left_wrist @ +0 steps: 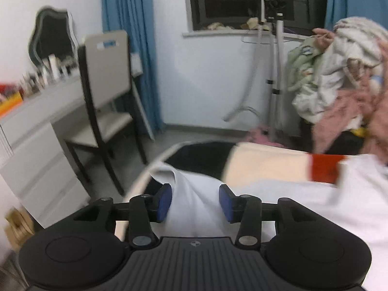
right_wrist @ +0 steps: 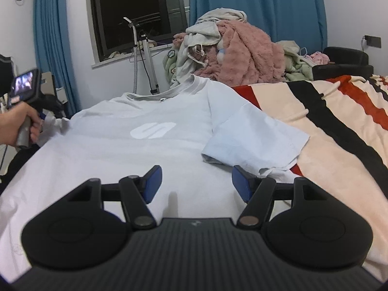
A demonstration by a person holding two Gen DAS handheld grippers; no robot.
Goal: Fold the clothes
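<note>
While both tongs gape, tee (right_wrist: 150, 145) lies flat.

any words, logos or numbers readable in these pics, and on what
No words or numbers can be read.
White logo mark on the chest of the white t-shirt: a shape only, no letters.
Blue and white label on the back of the chair: too blurred to read.
Small emblem on the right gripper body: too small to read.
Screen on the left gripper: a picture only, no text legible.
</note>
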